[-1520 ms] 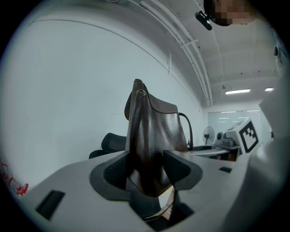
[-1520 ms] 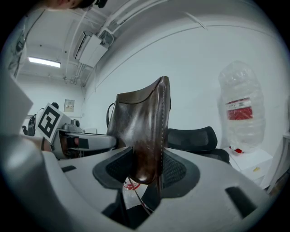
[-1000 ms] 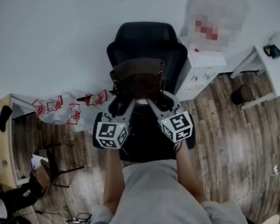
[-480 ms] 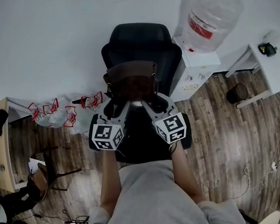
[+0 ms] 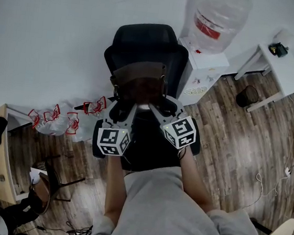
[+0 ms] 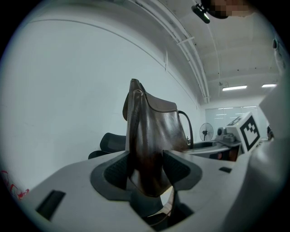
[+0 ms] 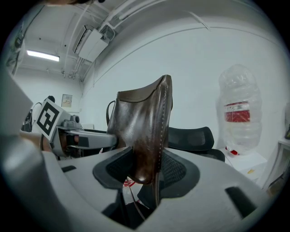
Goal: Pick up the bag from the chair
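A dark brown leather bag (image 5: 139,83) stands upright over the seat of a black office chair (image 5: 145,41), in front of its backrest. My left gripper (image 5: 123,104) is shut on the bag's lower left corner, and my right gripper (image 5: 158,106) is shut on its lower right corner. In the left gripper view the bag (image 6: 152,140) fills the gap between the left gripper's (image 6: 146,170) pads. The right gripper view shows the bag's stitched edge (image 7: 149,122) pinched in the right gripper (image 7: 146,170), with a thin strap hanging below.
A water dispenser with a large bottle (image 5: 217,21) stands right of the chair. Further right are a white desk (image 5: 283,69) and a dark bin (image 5: 246,95). Red-and-clear plastic bags (image 5: 57,121) lie by the wall at the left, near a wooden table (image 5: 0,161).
The head view has shifted a little. Both grippers and the bag keep the same pose over the chair.
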A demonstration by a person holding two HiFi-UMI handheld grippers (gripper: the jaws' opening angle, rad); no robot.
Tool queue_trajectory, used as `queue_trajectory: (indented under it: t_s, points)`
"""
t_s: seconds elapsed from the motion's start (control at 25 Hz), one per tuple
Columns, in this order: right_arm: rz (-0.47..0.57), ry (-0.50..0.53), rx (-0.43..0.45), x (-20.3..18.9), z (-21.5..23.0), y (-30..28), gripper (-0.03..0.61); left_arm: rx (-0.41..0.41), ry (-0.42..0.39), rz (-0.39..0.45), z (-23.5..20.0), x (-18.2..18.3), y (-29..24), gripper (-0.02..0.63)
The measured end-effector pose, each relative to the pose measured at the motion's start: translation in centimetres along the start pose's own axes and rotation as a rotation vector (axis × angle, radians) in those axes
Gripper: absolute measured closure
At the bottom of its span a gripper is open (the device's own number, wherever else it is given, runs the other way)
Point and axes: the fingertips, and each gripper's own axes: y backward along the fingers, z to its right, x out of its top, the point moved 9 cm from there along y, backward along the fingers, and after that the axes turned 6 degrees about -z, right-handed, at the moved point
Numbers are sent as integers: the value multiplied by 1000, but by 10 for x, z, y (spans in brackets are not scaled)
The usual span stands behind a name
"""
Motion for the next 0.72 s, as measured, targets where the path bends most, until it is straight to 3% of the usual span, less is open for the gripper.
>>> queue_trajectory:
  t_s: [0.4, 0.72]
  points:
    - [-13, 47, -16, 1, -7, -2, 387, 10, 0, -10, -2, -2, 3, 397]
    - [-30, 1, -43, -5, -8, 0, 385, 1, -25, -23, 0, -5, 3, 402]
